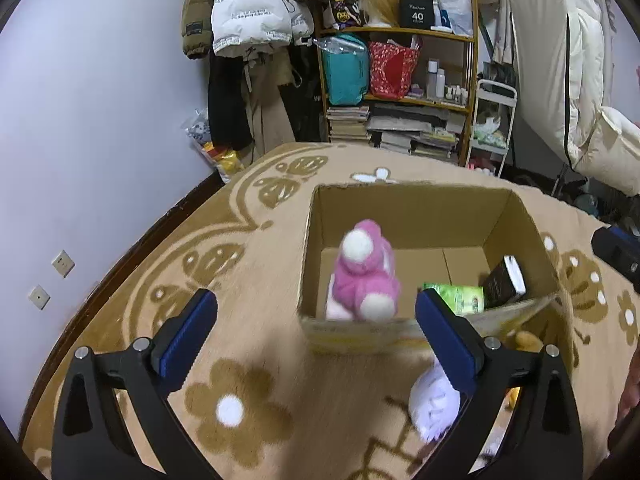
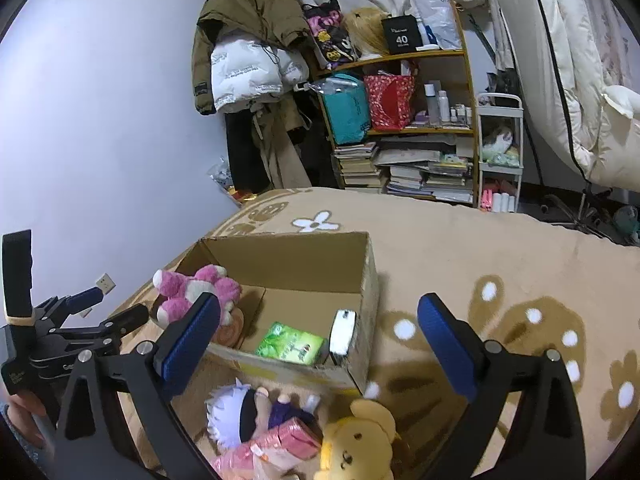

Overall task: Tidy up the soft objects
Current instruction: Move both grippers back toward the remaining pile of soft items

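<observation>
An open cardboard box (image 1: 404, 208) (image 2: 372, 276) stands on the patterned blanket. A pink plush bear (image 1: 366, 272) (image 2: 196, 290) is blurred at the box's left side, free of any gripper. My left gripper (image 1: 316, 332) is open and empty just in front of the box; it also shows in the right wrist view (image 2: 92, 300). My right gripper (image 2: 320, 344) is open and empty above the box's near edge. In front of the box lie a white-haired doll (image 2: 244, 412) (image 1: 434, 404), a yellow plush bear (image 2: 356, 444) and a pink packet (image 2: 276, 444).
Inside the box are a green packet (image 2: 290, 342) (image 1: 456, 298) and a dark box with a white end (image 2: 342, 334) (image 1: 504, 282). A shelf (image 2: 404, 120) with books and bags, hanging coats (image 2: 248, 48) and a white trolley (image 2: 502, 152) stand behind the bed.
</observation>
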Demonstrator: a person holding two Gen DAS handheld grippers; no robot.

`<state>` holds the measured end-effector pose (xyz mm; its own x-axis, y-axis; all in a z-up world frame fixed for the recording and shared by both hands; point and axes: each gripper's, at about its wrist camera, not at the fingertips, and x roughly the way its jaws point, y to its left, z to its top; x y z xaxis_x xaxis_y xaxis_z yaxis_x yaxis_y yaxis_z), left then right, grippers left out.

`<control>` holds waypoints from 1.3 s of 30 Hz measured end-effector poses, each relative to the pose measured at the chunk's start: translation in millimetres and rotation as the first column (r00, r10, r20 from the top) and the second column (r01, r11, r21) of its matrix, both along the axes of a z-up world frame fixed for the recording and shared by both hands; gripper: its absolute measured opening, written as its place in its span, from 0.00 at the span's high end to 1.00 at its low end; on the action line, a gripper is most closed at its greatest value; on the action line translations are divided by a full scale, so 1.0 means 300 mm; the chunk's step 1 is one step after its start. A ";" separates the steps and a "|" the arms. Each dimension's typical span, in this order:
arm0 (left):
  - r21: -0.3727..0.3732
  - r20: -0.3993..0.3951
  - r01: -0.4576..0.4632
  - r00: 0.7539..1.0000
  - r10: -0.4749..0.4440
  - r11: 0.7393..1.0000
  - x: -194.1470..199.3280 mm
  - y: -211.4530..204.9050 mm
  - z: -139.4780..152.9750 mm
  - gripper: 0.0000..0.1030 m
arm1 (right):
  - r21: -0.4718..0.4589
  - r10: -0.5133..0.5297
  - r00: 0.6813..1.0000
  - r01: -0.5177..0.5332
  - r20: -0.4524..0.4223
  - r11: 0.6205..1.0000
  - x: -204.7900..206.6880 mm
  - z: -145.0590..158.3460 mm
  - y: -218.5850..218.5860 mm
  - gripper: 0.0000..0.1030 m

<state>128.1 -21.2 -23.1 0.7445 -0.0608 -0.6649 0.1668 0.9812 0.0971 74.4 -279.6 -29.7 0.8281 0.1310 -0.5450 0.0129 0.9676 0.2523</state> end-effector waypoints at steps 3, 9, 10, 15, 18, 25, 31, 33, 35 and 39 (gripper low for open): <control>0.001 -0.026 -0.001 1.000 0.001 1.000 -0.025 0.012 -0.001 0.04 | 0.011 -0.013 1.000 0.013 -0.021 1.000 -0.029 -0.001 -0.013 0.00; -0.016 -0.070 0.015 0.997 -0.016 1.000 -0.094 0.021 0.006 0.04 | 0.047 -0.015 0.999 0.017 -0.038 0.999 -0.112 0.001 -0.024 0.00; -0.019 -0.080 0.017 0.997 -0.018 1.000 -0.105 0.018 0.008 0.04 | 0.043 -0.017 0.999 0.018 -0.043 0.999 -0.125 0.000 -0.022 0.00; -0.023 -0.102 0.038 0.994 -0.040 0.999 -0.182 -0.010 0.016 0.04 | 0.019 -0.017 0.997 0.018 -0.081 1.000 -0.185 -0.016 -0.006 0.00; -0.009 -0.112 0.055 0.992 -0.055 0.998 -0.226 -0.031 0.009 0.04 | 0.015 -0.016 0.994 0.018 -0.106 1.000 -0.216 -0.034 0.001 0.00; -0.006 -0.147 0.075 0.986 -0.075 0.997 -0.292 -0.063 -0.017 0.04 | -0.004 -0.007 0.987 0.007 -0.160 1.000 -0.239 -0.073 0.014 0.00; 0.014 -0.176 0.104 0.979 -0.100 0.994 -0.328 -0.101 -0.042 0.04 | -0.003 0.001 0.980 -0.002 -0.201 1.000 -0.238 -0.120 0.022 0.00; 0.012 -0.190 0.112 0.976 -0.107 0.994 -0.338 -0.115 -0.053 0.04 | -0.002 0.003 0.977 -0.003 -0.215 1.000 -0.235 -0.135 0.020 0.00; 0.015 -0.199 0.121 0.973 -0.116 0.993 -0.344 -0.128 -0.065 0.04 | 0.002 0.003 0.973 -0.003 -0.231 1.000 -0.229 -0.153 0.019 0.00; 0.039 -0.220 0.135 0.968 -0.123 0.990 -0.347 -0.156 -0.098 0.04 | 0.016 0.002 0.965 0.002 -0.262 1.000 -0.214 -0.185 0.007 0.00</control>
